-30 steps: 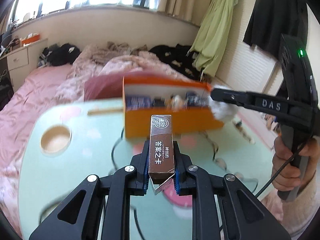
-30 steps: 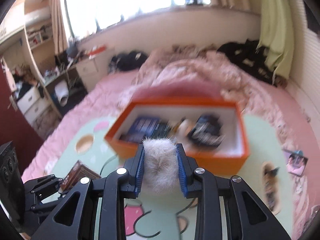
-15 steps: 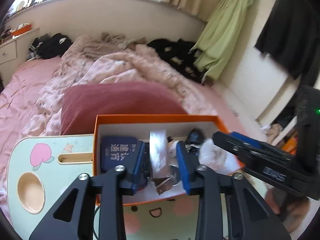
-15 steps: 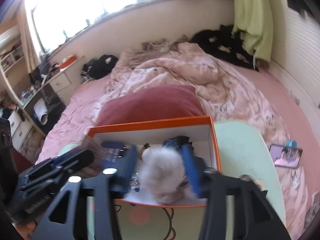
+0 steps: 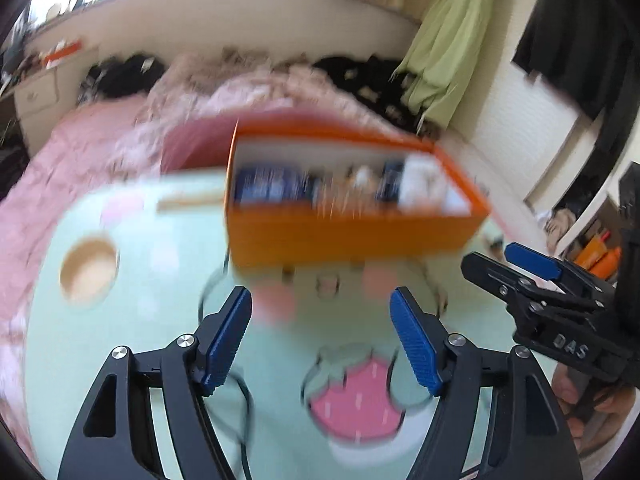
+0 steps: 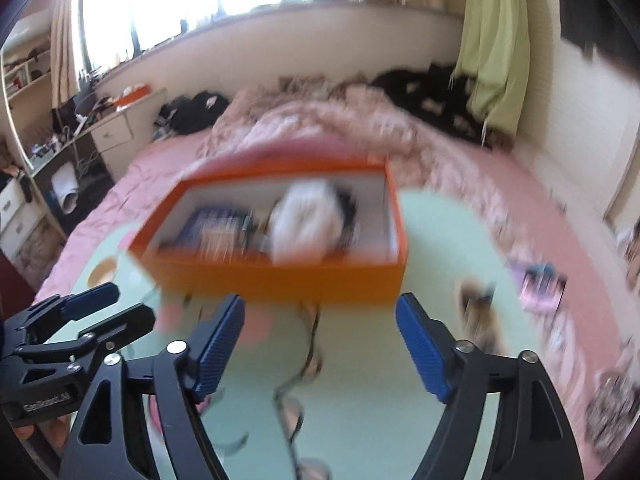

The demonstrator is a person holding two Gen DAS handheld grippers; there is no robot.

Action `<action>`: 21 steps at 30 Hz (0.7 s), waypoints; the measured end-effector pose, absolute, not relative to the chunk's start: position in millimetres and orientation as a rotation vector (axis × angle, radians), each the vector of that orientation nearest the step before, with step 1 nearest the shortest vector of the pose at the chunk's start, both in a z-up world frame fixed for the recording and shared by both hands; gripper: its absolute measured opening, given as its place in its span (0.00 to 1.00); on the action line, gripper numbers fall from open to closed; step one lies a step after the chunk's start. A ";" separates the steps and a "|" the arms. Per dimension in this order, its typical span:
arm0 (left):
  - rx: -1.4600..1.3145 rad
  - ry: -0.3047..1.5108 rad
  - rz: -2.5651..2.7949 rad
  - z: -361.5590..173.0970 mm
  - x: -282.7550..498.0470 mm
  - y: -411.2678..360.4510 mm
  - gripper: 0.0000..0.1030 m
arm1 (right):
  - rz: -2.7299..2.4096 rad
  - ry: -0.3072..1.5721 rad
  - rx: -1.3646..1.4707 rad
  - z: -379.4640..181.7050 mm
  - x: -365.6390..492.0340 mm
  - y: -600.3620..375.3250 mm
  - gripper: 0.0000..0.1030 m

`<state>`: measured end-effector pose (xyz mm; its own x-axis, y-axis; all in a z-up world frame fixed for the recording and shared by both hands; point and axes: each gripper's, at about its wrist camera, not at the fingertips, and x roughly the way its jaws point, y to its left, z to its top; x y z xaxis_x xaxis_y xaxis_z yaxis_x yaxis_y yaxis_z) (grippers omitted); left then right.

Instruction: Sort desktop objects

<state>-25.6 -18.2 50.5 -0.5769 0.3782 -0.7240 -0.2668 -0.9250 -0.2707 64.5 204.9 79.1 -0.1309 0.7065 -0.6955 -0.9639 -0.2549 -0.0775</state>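
An orange box (image 5: 348, 236) stands on the pale green cartoon table (image 5: 132, 360), also in the right wrist view (image 6: 280, 280). Inside lie a white fluffy ball (image 6: 308, 216), a dark blue booklet (image 5: 268, 188) and other blurred items. My left gripper (image 5: 322, 328) is open and empty, in front of the box. My right gripper (image 6: 320, 336) is open and empty, also in front of the box. Each gripper shows in the other's view: the right one (image 5: 520, 268), the left one (image 6: 104, 308).
A small brown object (image 6: 476, 308) and a photo card (image 6: 540, 280) lie to the right of the box. The table has a round cup recess (image 5: 90, 272) at its left. A pink bed with a dark red pillow (image 5: 192, 144) lies behind.
Both grippers opened and pulled back from the box. The brown card box and the white fluffy ball were let go into the orange box.
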 end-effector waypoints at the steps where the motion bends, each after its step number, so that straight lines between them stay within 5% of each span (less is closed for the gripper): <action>1: -1.224 -0.187 2.495 43.5 -20.2 -18.0 0.70 | 1.688 0.464 -0.779 71.4 65.3 199.4 0.76; 7: -1.325 -0.036 2.542 19.8 1.8 -8.1 0.71 | 1.656 0.403 -0.883 34.6 73.6 172.5 0.81; 9: -1.352 -0.012 2.542 15.1 1.2 -4.5 0.92 | 1.658 0.404 -0.872 30.4 78.8 173.0 1.00; 10: -1.369 0.011 2.549 12.4 -1.3 -2.8 1.00 | 1.663 0.389 -0.863 30.0 81.0 171.7 1.00; 21: -1.278 0.049 2.576 6.7 0.3 -2.4 1.00 | 1.675 0.371 -0.841 28.9 80.3 169.4 1.00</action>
